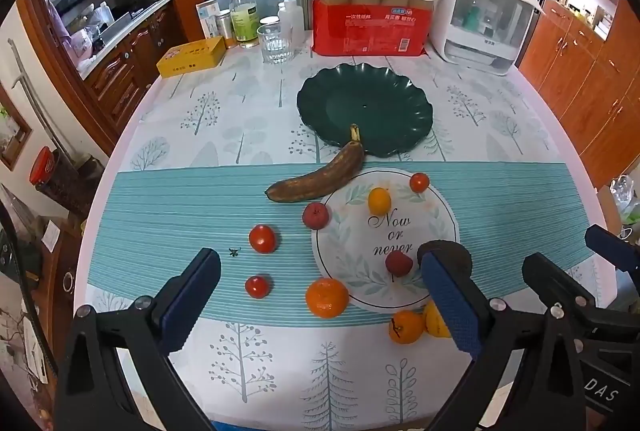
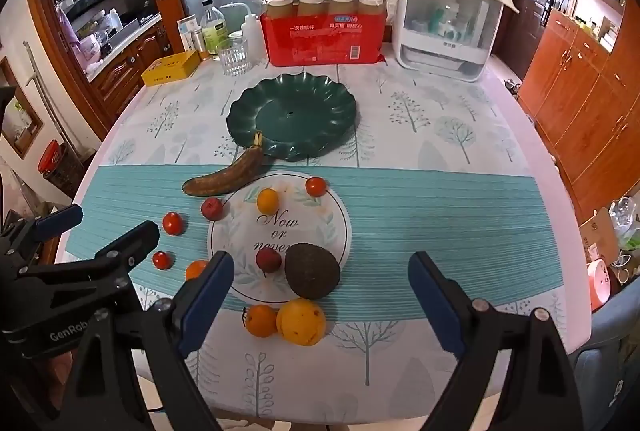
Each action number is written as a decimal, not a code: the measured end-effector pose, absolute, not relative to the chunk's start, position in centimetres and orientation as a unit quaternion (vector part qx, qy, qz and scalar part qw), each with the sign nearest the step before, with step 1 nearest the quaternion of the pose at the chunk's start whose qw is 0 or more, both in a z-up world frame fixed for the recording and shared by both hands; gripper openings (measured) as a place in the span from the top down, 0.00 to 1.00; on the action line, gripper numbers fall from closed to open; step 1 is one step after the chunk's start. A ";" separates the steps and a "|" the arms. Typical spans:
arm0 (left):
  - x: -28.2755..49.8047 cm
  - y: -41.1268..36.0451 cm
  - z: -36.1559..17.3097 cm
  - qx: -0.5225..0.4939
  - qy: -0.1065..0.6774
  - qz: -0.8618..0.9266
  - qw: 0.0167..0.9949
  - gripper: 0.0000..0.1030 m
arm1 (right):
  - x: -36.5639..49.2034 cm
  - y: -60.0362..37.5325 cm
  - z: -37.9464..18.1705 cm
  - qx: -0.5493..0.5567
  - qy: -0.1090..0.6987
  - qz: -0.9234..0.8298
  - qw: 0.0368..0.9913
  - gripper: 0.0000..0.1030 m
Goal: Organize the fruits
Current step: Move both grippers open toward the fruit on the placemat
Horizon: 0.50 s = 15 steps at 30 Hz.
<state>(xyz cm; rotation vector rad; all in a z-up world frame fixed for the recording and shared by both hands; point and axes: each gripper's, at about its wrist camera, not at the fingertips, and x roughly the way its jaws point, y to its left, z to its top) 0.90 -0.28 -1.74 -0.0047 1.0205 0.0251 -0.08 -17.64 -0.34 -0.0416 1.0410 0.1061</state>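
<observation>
A dark green scalloped plate (image 1: 384, 99) (image 2: 320, 103) lies empty mid-table. A brown overripe banana (image 1: 316, 179) (image 2: 224, 177) rests with its stem on the plate's rim. Loose fruit lies on the teal runner: cherry tomatoes (image 1: 262, 238) (image 2: 173, 223), small red fruits (image 1: 316, 216) (image 2: 268, 260), oranges (image 1: 327, 297) (image 2: 261, 320), a yellow fruit (image 2: 301, 321) and a dark avocado (image 2: 312, 271). My left gripper (image 1: 320, 295) is open above the near fruit. My right gripper (image 2: 322, 295) is open over the avocado and oranges. Both are empty.
A round "Now or never" print (image 1: 388, 235) marks the runner. At the back stand a red paper-cup pack (image 1: 372, 19), a white appliance (image 1: 480, 15), a glass (image 1: 275, 43), bottles (image 1: 243, 15) and a yellow box (image 1: 191, 56). Wooden cabinets (image 2: 580, 79) stand to the right.
</observation>
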 end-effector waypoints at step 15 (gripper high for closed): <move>2.4 0.6 -2.9 -0.008 0.497 0.023 0.868 0.03 | 1.2 -17.8 -1.9 -0.006 0.505 0.028 0.862 0.13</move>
